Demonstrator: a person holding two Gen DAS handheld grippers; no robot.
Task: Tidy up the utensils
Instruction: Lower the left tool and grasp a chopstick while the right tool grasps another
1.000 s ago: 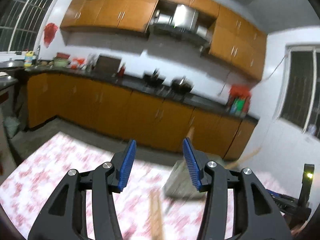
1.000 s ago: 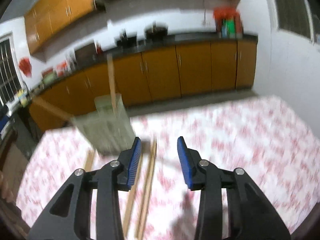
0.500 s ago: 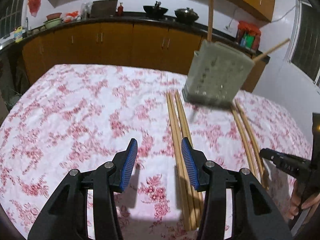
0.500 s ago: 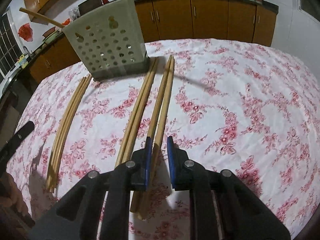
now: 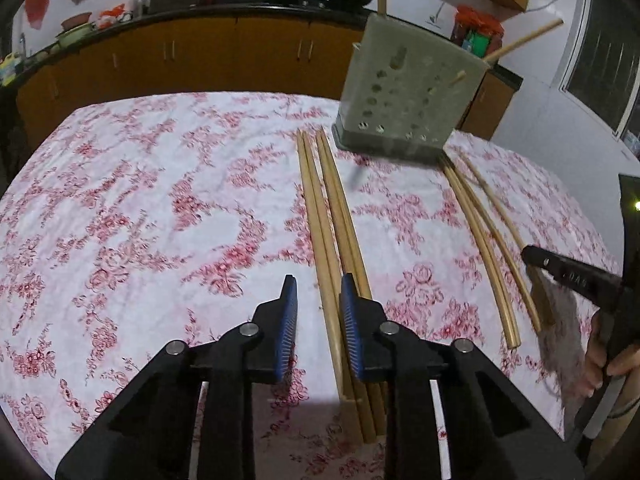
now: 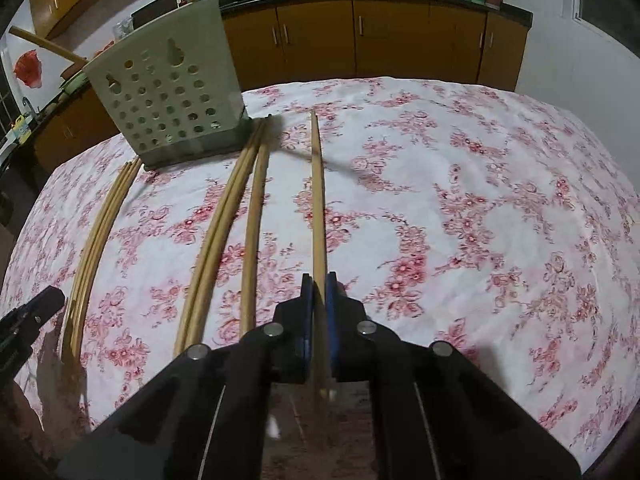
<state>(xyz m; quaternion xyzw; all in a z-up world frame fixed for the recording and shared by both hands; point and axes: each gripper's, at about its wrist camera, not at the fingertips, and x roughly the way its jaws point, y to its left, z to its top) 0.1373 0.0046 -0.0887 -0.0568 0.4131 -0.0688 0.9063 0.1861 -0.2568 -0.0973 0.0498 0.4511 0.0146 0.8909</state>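
Long wooden chopsticks lie lengthwise on the floral tablecloth [image 5: 160, 200]. In the left wrist view my left gripper [image 5: 318, 280] hangs low over a group of them [image 5: 340, 216]. One chopstick [image 5: 326, 280] runs between its blue pads, close to the right pad with a gap to the left one, and the jaws are closing. In the right wrist view my right gripper [image 6: 318, 278] is shut on a single chopstick [image 6: 317, 184], which lies apart from its neighbours [image 6: 224, 216]. A grey-green perforated utensil holder [image 5: 404, 96] [image 6: 168, 92] stands at the sticks' far ends with chopsticks poking out of it.
More chopsticks lie in a bunch [image 5: 484, 240] to the right in the left wrist view and in a bunch [image 6: 96, 240] at the left in the right wrist view. A hand [image 5: 600, 356] holds another black gripper at the right edge. Brown kitchen cabinets [image 6: 392, 40] stand behind the table.
Both views dropped from the cabinets down to the tabletop. The right jaws shut on one chopstick, now apart from its neighbours. The left jaws narrowed around another chopstick.
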